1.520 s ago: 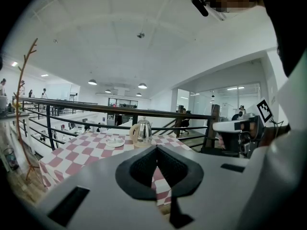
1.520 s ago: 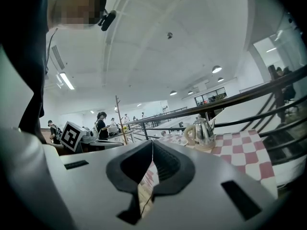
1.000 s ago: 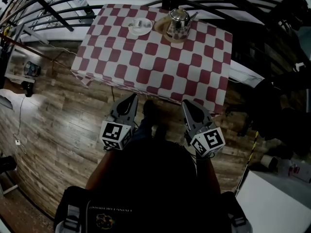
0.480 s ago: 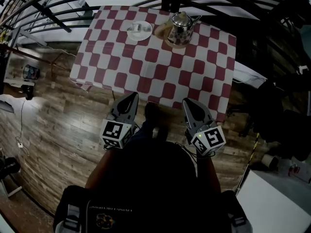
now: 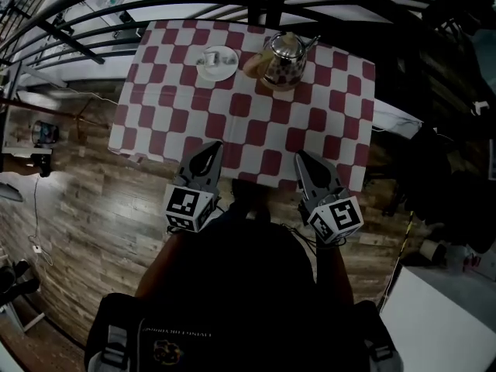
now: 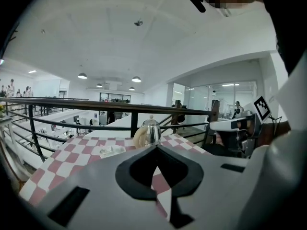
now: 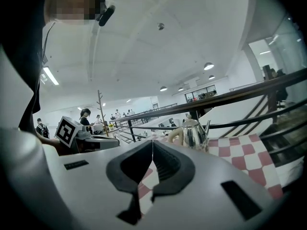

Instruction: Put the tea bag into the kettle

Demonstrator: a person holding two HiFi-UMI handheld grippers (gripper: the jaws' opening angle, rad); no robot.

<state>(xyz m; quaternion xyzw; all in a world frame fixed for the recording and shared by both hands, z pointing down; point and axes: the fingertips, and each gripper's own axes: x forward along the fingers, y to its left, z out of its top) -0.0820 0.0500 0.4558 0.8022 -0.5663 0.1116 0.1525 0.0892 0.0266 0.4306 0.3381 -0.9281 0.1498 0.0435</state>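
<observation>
Mezzanine floor of wood planks [image 5: 93, 208] bounded by a black railing [image 6: 96, 104], with an open office hall beyond it. A table [image 5: 232, 122] under a red-and-white checked cloth stood against the railing. At its far edge sat a steel kettle [image 5: 283, 53] on a tan round mat [image 5: 254, 64]. A white saucer [image 5: 229, 70] lay just beside the kettle to its left, apart from the mat. On the saucer was a small pale item, taken to be the tea bag [image 5: 211, 57]; it was too small to read its long axis or any string. The kettle's knobbed lid appeared to be on, so its contents could not be seen. The left gripper [image 5: 211, 147] and right gripper [image 5: 304, 157] hung side by side over the table's near edge, both pointing toward the far side. Each gripper view showed its jaws clenched tip to tip with nothing between them. The key relation: the tea bag lay straight ahead across the cloth, well apart from both tools and roughly in line with the left gripper. The kettle sat roughly in line with the right. Judged: the left is the nearer hand for the pick, the jaws must part first, and the lid likely needs lifting.
</observation>
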